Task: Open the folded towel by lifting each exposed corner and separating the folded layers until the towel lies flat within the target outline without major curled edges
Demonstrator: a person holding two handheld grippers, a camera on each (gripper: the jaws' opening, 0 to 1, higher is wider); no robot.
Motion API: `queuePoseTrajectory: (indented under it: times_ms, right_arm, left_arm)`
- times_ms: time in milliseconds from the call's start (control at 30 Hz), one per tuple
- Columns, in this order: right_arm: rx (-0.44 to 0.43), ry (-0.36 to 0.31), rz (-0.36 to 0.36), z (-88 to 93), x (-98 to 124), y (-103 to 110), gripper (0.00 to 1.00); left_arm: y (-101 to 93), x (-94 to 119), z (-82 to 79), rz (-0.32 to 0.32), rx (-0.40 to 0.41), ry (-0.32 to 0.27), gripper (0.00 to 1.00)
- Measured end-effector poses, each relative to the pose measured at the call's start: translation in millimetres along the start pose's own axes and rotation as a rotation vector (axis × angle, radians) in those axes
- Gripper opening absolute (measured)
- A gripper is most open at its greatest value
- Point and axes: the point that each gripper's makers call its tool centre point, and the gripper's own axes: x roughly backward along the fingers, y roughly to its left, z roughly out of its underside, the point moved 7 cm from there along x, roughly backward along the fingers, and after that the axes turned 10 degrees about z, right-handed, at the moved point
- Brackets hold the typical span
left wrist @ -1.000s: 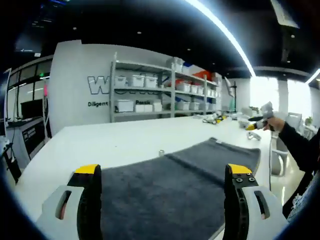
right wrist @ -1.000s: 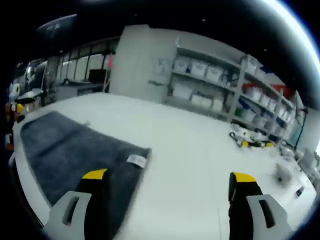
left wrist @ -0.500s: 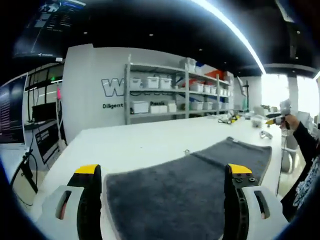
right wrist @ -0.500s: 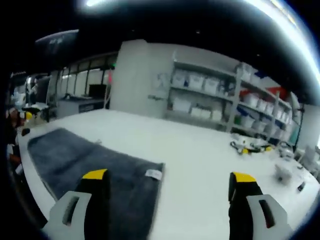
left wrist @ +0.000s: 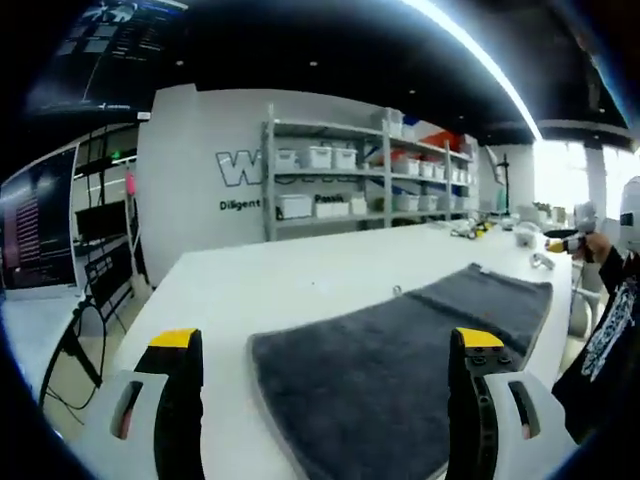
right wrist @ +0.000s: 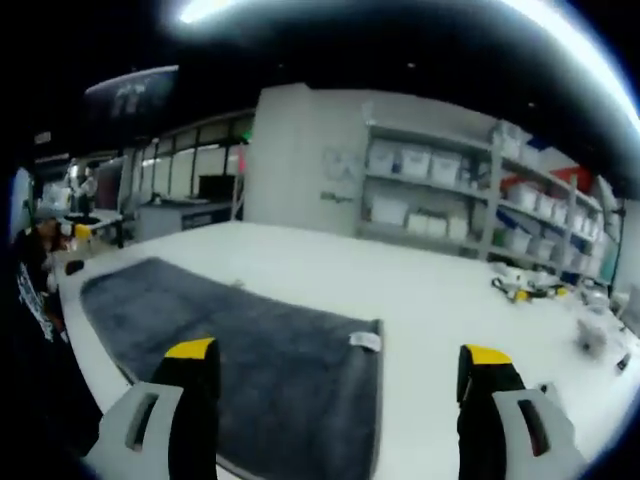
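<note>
Left gripper (left wrist: 325, 345): jaws spread wide apart, nothing between, yellow tips up, hovering above near end of towel (left wrist: 400, 370). Towel dark grey, plush nap, lying on white table (left wrist: 260, 285), stretching away toward right side of left gripper view; near edge slightly curved and rounded at corner, far end with raised seam line across, looks like a folded layer there. Small pale object (left wrist: 397, 291) on table just beside towel's far long edge, too small to identify. Person's sleeve and hand (left wrist: 590, 250) at far right holding the other gripper, beyond towel's far end.

Right gripper (right wrist: 330, 355): jaws also wide apart, empty, poised above towel (right wrist: 240, 345) end. Same grey towel running off to left in right gripper view, surface mostly smooth, edges straight, small white label (right wrist: 365, 341) near corner at right edge. Corner lying flat, no big curl visible. Whether fully unfolded: cannot tell.

Beyond: shelving (left wrist: 340, 185) with white bins against grey wall, lettering on wall (left wrist: 240, 170) partly hidden by rack. Shelving (right wrist: 450, 200) likewise in right gripper view, blurred. Yellow-and-black clutter (right wrist: 520, 287) farther down table.
</note>
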Motion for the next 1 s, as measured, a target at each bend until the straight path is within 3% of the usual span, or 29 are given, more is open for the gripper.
queuePoseTrajectory:
  times_ms: [333, 667, 767, 1000]
  right_arm:
    - [0.036, 0.018, 0.036, -9.0, -21, -8, 1.0]
    - [0.11, 0.108, 0.0, -5.8, -45, -2, 1.0]
    - [0.117, 0.124, -0.006, -7.0, -54, -6, 1.0]
    - [0.132, 0.136, -0.01, -19.7, -71, -17, 1.0]
  left_arm:
    - [17.9, -22, 7.0, 0.009, 0.113, 0.027, 1.0]
    - [35.6, -31, 8.3, 0.009, 0.121, 0.078, 0.97]
    - [43.7, -37, 9.8, 0.003, 0.132, 0.128, 0.94]
    - [60.5, -56, 12.2, 0.025, 0.16, 0.17, 0.91]
